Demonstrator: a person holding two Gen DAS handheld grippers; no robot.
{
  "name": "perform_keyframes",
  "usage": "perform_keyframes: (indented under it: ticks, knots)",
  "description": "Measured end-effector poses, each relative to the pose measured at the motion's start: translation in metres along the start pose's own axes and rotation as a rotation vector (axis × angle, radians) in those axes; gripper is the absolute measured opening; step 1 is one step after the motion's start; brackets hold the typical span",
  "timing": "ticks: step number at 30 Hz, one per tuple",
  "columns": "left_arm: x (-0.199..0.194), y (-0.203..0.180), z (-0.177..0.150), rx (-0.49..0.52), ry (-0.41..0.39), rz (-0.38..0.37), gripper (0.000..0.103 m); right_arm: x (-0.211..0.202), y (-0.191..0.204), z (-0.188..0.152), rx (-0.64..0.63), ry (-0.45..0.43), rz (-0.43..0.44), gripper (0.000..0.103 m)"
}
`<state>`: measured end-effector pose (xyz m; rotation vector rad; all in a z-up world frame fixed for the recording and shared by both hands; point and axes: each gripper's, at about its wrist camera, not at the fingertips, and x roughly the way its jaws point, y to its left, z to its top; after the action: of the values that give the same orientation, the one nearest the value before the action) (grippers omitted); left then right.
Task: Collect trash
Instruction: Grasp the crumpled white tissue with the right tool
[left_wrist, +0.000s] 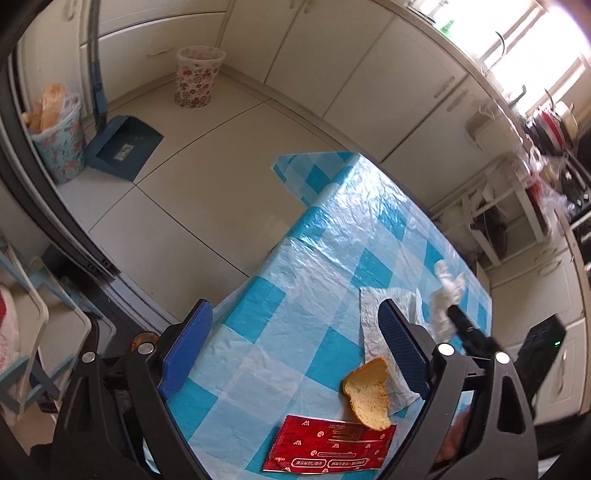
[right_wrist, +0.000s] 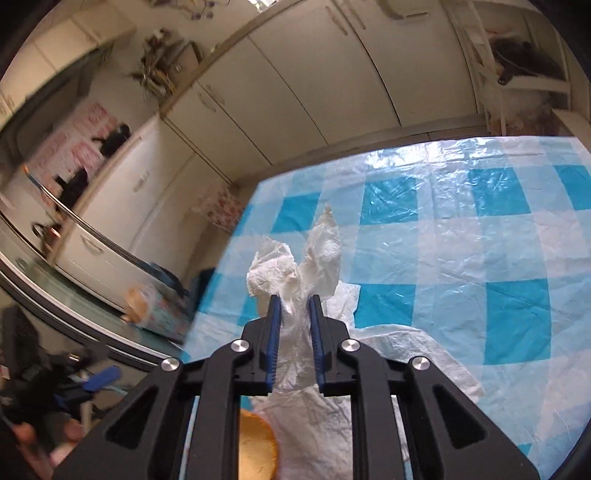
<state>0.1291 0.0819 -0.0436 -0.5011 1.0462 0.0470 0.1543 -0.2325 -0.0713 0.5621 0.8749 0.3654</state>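
The right gripper (right_wrist: 294, 306) has its jaws clamped on a crumpled white paper towel (right_wrist: 295, 273), bunching the sheet between the blue pads while its lower part trails onto the blue-checked tablecloth (right_wrist: 461, 258). The left gripper (left_wrist: 295, 343) hangs with its jaws wide apart and nothing between them, over the near end of that tablecloth. On the cloth below it, a bread slice (left_wrist: 369, 395) lies partly on a flat sheet of paper (left_wrist: 373, 314), and a red wrapper (left_wrist: 328, 446) lies just beside the bread, nearer the table edge. Well away from the tablecloth, on the floor by the cabinets, stands a floral waste bin (left_wrist: 197, 75). The collecting looks barely begun: one piece is gripped but not binned, while the bread, sheet and wrapper are untouched.
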Motion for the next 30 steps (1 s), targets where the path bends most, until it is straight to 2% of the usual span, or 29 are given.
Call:
perform_keyframes:
  ticks: [4,11,14,18,23,25,27,29,30]
  knots:
    - [0.01,-0.023,-0.008,0.08,0.029,-0.015,0.087,-0.031,-0.017,0.0,0.035,-0.014,0.012,0.017]
    - [0.044,-0.109,-0.043,0.422,0.08,-0.006,0.09,-0.068,-0.059,-0.022,0.056,0.045,-0.062,0.018]
    - [0.063,-0.133,-0.056,0.504,0.109,0.015,0.09,-0.08,-0.076,-0.033,0.07,0.072,-0.082,0.019]
    - [0.081,-0.149,-0.065,0.533,0.136,0.045,0.09,-0.096,-0.092,-0.046,0.052,0.093,-0.11,0.02]
    - [0.086,-0.156,-0.067,0.544,0.121,0.072,0.09,-0.101,-0.104,-0.059,0.041,0.134,-0.123,0.02]
    - [0.091,-0.158,-0.066,0.554,0.12,0.088,0.09,-0.1,-0.106,-0.063,0.026,0.151,-0.13,0.024]
    - [0.098,-0.159,-0.066,0.564,0.133,0.099,0.09,-0.102,-0.109,-0.066,0.02,0.157,-0.143,0.038]
    - [0.104,-0.161,-0.067,0.588,0.147,0.109,0.09,-0.103,-0.109,-0.068,0.01,0.161,-0.138,0.042]
    - [0.105,-0.161,-0.067,0.598,0.148,0.11,0.09,-0.104,-0.108,-0.069,0.001,0.161,-0.141,0.048]
